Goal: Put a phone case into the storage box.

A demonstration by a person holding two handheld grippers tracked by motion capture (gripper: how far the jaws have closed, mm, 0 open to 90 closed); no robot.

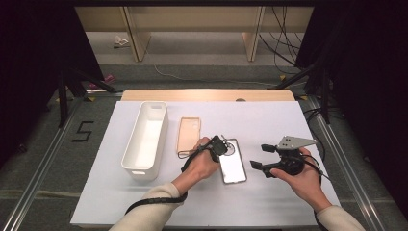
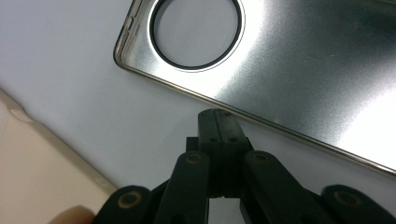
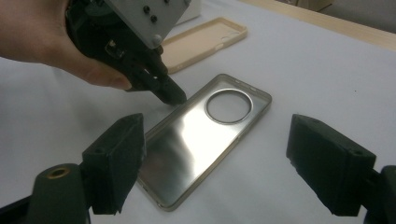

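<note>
From the high view, my left gripper sits over the middle of the white counter, its tip at the left edge of the silver phone case, which lies flat between my two hands. My right gripper is just to the right of that case, apart from it, with its fingers pointing left toward it. A beige phone case lies just beyond and left of the silver one, and a white bin stands lengthwise farther left.

In the left gripper view, my fingers are pressed together with nothing between them. Their tip is right at the long metallic edge of the silver phone case; I cannot tell whether it touches. The case's round camera cutout shows bare counter through it. A corner of the beige phone case shows at the lower left.

In the right gripper view, my own fingers stand wide apart and hold nothing, one on each side of the near end of the silver phone case. The case lies at a slant, cutout end away from me. My left gripper comes down from the upper left, closed, its tip at the case's left rim beside the cutout. The beige phone case lies beyond it.
</note>
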